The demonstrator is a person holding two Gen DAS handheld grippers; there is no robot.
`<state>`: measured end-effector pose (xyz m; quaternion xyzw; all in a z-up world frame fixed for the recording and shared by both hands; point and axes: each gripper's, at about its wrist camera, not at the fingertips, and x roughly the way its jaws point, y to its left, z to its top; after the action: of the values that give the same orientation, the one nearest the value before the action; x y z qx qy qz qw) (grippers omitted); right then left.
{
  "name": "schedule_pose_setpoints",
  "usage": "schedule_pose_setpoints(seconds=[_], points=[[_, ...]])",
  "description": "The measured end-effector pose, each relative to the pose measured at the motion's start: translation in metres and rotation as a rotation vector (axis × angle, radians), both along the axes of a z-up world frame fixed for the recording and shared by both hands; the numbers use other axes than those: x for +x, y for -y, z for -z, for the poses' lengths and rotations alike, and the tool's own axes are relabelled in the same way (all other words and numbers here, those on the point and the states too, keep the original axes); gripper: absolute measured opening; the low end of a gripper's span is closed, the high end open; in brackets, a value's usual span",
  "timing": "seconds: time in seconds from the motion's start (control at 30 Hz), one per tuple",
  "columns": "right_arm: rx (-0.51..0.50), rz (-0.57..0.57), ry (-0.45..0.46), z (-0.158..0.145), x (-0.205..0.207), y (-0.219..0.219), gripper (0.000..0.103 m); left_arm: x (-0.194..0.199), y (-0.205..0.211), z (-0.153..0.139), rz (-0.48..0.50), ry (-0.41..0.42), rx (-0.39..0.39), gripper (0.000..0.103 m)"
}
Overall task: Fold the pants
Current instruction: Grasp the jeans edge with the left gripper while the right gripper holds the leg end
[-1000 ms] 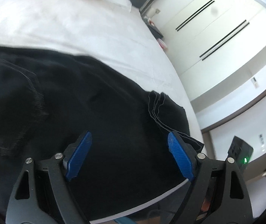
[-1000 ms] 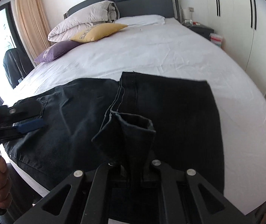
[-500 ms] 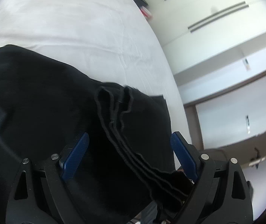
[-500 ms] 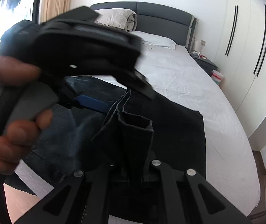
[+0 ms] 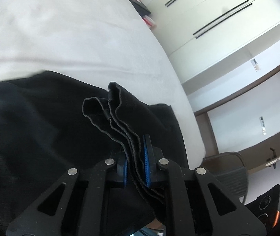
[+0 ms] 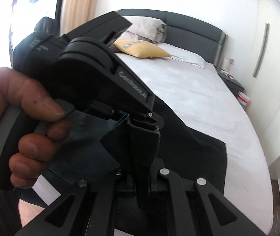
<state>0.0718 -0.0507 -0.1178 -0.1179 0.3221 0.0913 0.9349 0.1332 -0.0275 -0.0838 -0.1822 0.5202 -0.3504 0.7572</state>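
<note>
pants, black ones, lie on the white bed. they fill the lower left of the left wrist view, and their leg ends are lifted off the sheet. the left hand-held gripper is pinched tight on the stack of hems, and its blue pads press the cloth from both sides. the right hand-held gripper is closed on a bunched bit of the same leg ends, which stick up from it in the middle of its view. i think both hold the ends together so all the layers can be carried over in one go and the pants get folded.

only the right wrist view shows a person's hand around the left tool's grey handle, big on the left side. it also shows the yellow pillow and the dark headboard at the top. only the left wrist view shows the hem edges one by one, and the cupboard doors at the upper right.
</note>
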Motion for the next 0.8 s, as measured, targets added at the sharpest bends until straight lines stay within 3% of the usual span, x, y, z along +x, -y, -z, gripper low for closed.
schedule_pose_setpoints(seconds=[0.33,0.4,0.43,0.5,0.57,0.6,0.73,0.8], points=[[-0.010,-0.095,-0.084,0.032,0.022,-0.049,0.009,0.003,-0.074,0.038,-0.095,-0.034,0.101,0.011],[0.006,-0.113,-0.128,0.041,0.031,-0.048,0.018,0.004,-0.076,0.048,-0.104,-0.039,0.117,0.012],[0.009,-0.120,-0.163,0.048,0.035,-0.048,0.027,0.004,-0.081,0.052,-0.111,-0.051,0.118,0.012],[0.020,-0.128,-0.199,0.051,0.040,-0.051,0.029,0.002,-0.080,0.057,-0.116,-0.055,0.115,0.012],[0.105,-0.145,-0.243,0.041,0.035,-0.034,0.057,-0.005,-0.084,0.053,-0.118,-0.036,0.147,0.015],[0.163,-0.153,-0.261,0.035,0.031,-0.023,0.062,-0.010,-0.089,0.046,-0.126,-0.006,0.188,0.015],[0.392,-0.140,-0.269,0.000,0.021,0.049,0.066,-0.022,-0.103,0.019,-0.169,0.093,0.283,0.015],[0.483,-0.089,-0.258,-0.011,0.032,0.087,0.067,-0.023,-0.096,-0.005,-0.166,0.141,0.256,0.015]])
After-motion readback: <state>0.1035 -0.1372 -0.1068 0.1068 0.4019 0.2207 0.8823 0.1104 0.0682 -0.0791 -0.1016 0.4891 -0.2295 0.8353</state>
